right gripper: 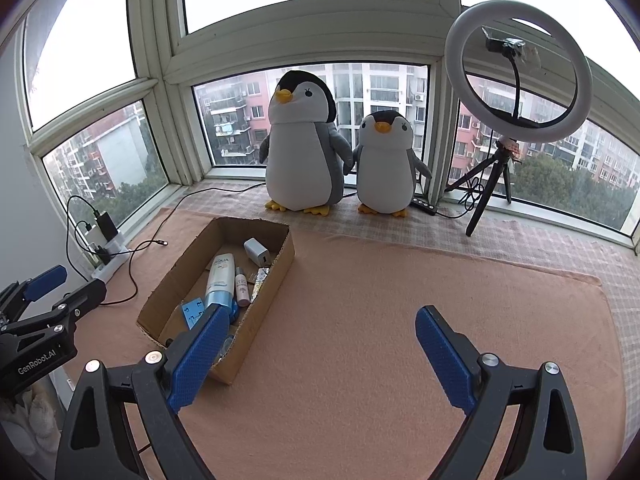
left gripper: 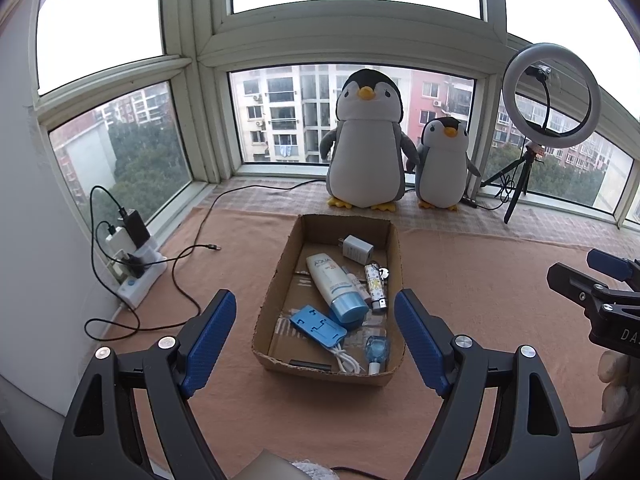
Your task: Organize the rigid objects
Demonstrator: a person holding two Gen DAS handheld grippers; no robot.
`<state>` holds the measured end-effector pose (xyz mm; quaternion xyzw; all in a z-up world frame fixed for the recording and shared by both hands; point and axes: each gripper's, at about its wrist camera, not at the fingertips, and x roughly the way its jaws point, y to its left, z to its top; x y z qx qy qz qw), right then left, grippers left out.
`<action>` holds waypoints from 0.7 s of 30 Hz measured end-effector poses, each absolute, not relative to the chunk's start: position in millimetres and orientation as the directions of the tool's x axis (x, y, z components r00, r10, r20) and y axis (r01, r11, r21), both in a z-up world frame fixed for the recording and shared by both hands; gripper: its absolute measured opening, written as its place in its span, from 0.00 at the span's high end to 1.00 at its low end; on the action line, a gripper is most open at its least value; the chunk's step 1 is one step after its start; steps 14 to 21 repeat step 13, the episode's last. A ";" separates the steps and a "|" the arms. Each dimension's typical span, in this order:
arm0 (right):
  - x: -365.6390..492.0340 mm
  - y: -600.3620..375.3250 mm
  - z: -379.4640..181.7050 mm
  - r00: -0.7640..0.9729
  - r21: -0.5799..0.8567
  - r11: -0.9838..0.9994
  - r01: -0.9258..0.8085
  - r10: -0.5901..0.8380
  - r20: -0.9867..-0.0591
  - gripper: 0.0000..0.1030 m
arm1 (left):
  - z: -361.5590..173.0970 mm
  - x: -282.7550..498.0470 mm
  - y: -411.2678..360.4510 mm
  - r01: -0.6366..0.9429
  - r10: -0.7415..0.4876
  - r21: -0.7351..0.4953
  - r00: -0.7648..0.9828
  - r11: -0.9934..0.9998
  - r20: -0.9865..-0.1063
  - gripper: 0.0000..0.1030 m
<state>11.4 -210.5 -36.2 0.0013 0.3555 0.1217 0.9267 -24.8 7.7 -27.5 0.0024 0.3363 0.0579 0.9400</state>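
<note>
Over the pink cloth (right gripper: 360, 300), both grippers tilt downward, jaws spread wide and empty, near the cardboard box (left gripper: 276, 280).

Open cardboard box (left gripper: 280, 276) on pink cloth, holding lotion tube (left gripper: 330, 280), white charger (left gripper: 357, 249), blue stand (left gripper: 316, 322)

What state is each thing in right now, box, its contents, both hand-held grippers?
Box: open-topped, upright on the cloth.
Tube: lying in the box, cap on.
Charger: lying at the box's far end, unplugged.
Lighter: lying flat beside the tube.
Blue stand: lying flat at the near end.
Ring light: upright on its tripod, unlit.
Left hand-held gripper: open, empty.
Right hand-held gripper: open, empty.
</note>
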 end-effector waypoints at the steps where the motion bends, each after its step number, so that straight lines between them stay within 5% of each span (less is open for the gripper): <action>1: 11.4 -210.6 -36.3 0.718 0.089 0.970 -0.225 0.227 -0.658 0.10 | -27.8 -24.6 7.7 -0.107 0.110 0.043 0.767 0.993 -0.633 0.21; 21: 11.2 -209.1 -39.2 0.711 0.088 0.970 -0.228 0.228 -0.665 0.10 | -27.8 -23.3 7.5 -0.105 0.109 0.043 0.762 0.994 -0.638 0.21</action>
